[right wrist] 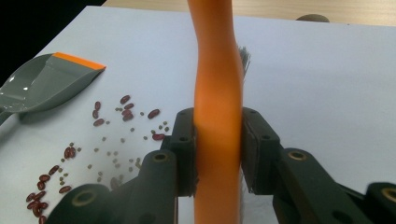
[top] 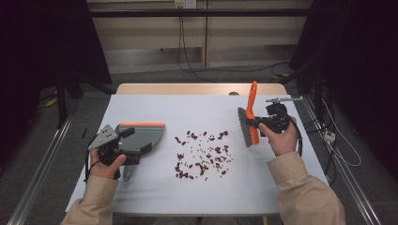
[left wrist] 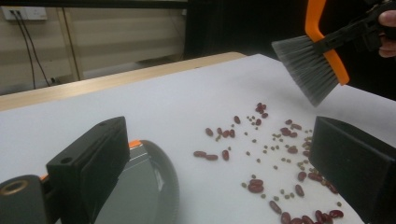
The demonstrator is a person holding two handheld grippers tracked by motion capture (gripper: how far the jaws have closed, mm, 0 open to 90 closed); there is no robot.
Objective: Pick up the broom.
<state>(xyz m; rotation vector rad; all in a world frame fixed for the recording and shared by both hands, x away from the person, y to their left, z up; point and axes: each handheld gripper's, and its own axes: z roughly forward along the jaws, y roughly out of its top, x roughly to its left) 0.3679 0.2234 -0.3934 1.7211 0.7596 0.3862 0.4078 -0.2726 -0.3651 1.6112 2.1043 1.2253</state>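
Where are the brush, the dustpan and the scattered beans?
brush (top: 244,127), high view, on the grey bristles.
dustpan (right wrist: 44,84), right gripper view, on the grey scoop.
beans (left wrist: 256,185), left gripper view, on a red bean pair.

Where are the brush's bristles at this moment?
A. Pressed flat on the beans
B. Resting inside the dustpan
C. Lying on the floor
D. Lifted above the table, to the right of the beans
D. The right gripper clamps the orange handle of the brush, and in the left gripper view its grey bristles hang in the air over the white table, apart from the scattered beans and from the dustpan.
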